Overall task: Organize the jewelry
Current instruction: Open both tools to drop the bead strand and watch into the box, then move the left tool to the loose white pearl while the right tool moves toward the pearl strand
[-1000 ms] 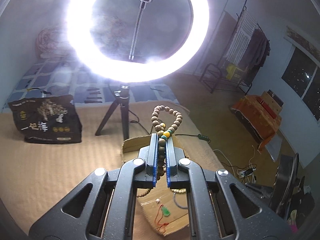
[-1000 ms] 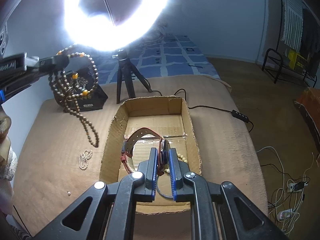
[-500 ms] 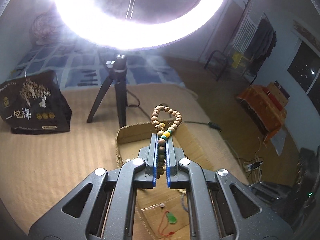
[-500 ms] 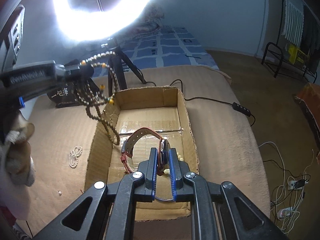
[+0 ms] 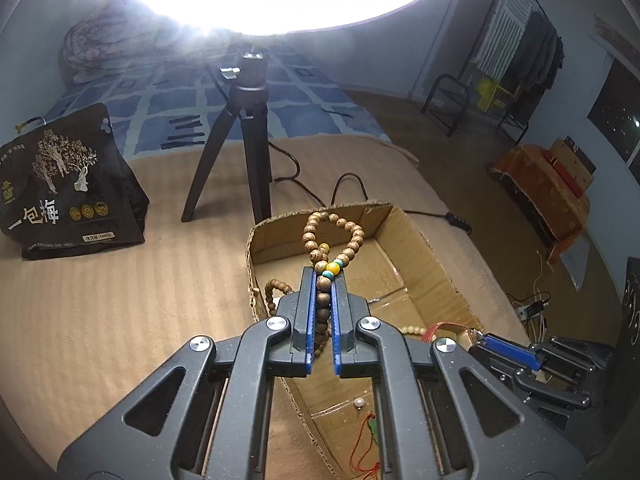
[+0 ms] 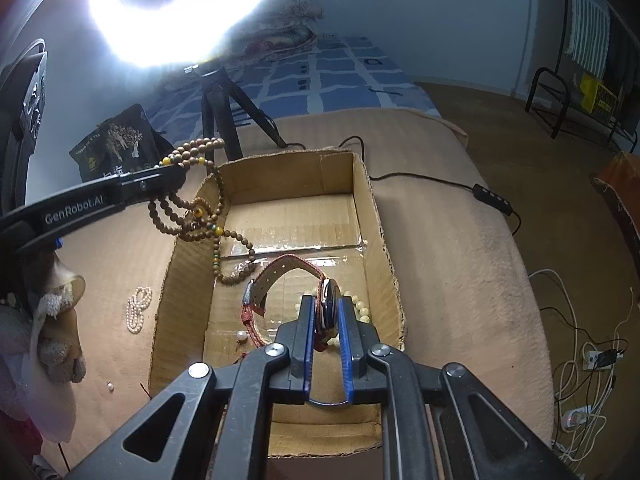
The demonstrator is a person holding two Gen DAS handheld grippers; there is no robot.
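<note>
Left hand-held gripper (image 5: 323, 280): jaws clamped on the wooden bead strand (image 5: 334, 240), a small loop poking out past the tips toward 12 o'clock; in the right wrist view the rest of the strand (image 6: 216, 232) hangs in slack loops over the left wall of the cardboard box (image 6: 372, 216), its lowest loop at or just above the box floor, contact unclear

Right hand-held gripper (image 6: 325, 312): jaws closed on the case of a wristwatch (image 6: 330, 308) inside the box, the red strap (image 6: 280, 276) arching away toward 10 o'clock, buckle end drooping

Handling, judged: beads light, limp, follow gravity, will pool wherever released; long axis of the hanging part roughly vertical. Grip on a few beads holds well. Watch stiffer at the case, glass face likely fragile, strap floppy; case edges are the sound hold

Further out: cream bead bracelet (image 6: 360, 308) under the watch, loose pearl (image 6: 241, 335) at 8 o'clock on the box floor, pearl strand (image 6: 138, 308) outside on the bed at 9 o'clock. Ring light tripod (image 6: 224, 112) and black bag (image 6: 116, 140) beyond the box at 11 o'clock
</note>
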